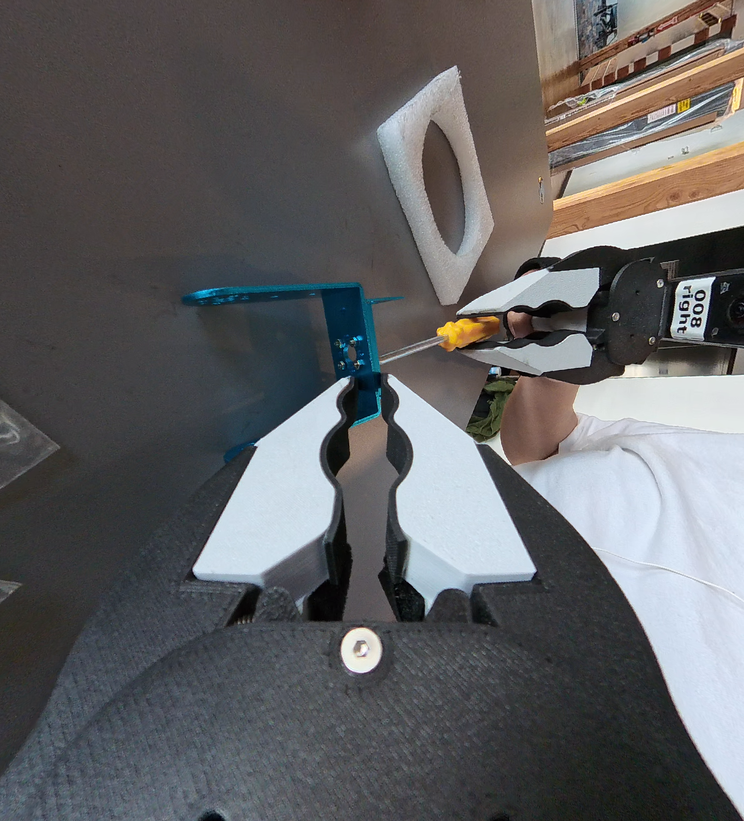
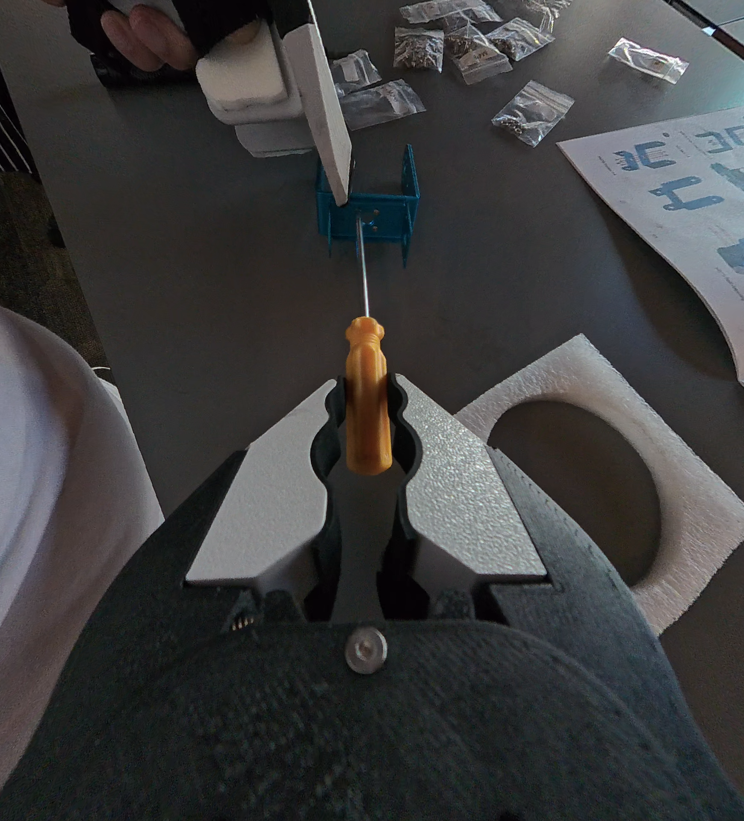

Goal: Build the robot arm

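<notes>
A blue metal bracket point(image 1: 347, 328) stands on the dark grey table point(image 1: 139, 177). My left gripper point(image 1: 368, 382) is shut on the bracket's edge and steadies it; this gripper also shows in the right wrist view point(image 2: 343, 195). My right gripper point(image 2: 366, 383) is shut on the orange handle of a screwdriver point(image 2: 366, 400). The screwdriver's thin shaft reaches forward and its tip meets the bracket point(image 2: 368, 217) at a ring of small screws around a hole. The right gripper point(image 1: 479, 331) and the screwdriver point(image 1: 463, 333) show in the left wrist view, right of the bracket.
A white foam square with a round cut-out point(image 2: 592, 480) lies beside my right gripper and also shows in the left wrist view point(image 1: 441, 177). Several small clear bags of hardware point(image 2: 472, 49) lie at the far side. A printed instruction sheet point(image 2: 694, 213) lies at right. A person in a white shirt point(image 1: 650, 533) is close. There is about 10 cm between the tips of the two grippers.
</notes>
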Tool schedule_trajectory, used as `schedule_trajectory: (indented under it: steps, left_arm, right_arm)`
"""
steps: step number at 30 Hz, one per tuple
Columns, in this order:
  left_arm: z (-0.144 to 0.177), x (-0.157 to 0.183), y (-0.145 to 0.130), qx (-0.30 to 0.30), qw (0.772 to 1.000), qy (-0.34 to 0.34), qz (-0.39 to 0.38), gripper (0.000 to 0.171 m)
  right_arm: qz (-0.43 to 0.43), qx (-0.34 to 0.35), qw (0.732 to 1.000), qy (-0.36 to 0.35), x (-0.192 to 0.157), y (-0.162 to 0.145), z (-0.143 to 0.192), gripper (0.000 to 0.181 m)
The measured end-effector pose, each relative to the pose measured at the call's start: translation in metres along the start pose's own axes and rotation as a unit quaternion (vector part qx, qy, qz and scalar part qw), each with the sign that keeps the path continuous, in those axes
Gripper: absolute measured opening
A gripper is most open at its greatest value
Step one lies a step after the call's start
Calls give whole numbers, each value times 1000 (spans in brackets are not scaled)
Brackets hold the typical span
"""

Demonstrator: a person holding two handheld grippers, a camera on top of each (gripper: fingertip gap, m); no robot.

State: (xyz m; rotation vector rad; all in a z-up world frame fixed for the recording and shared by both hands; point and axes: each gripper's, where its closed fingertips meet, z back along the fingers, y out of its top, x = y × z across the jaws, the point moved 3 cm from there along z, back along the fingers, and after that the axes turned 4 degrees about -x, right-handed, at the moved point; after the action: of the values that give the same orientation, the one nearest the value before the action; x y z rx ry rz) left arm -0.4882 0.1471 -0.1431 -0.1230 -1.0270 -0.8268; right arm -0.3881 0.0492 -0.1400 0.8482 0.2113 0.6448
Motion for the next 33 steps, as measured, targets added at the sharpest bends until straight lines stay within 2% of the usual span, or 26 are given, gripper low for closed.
schedule_trajectory:
  steps: [17,22,27,33]
  left_arm:
    - [0,-2,0,-1,1000,3,1,9]
    - [0,-2,0,1,1000,3,2,9]
    - [0,-3,0,-4,1000,4,3,9]
    - [0,-3,0,-9,1000,3,5,9]
  right_arm:
    - [2,-1,1000,0,1,0,-2,18]
    - [23,0,999,-22,2,3,0,18]
    - [116,-6,990,-84,0,4,0,17]
    - [232,-7,961,-151,-1,6,1,18]
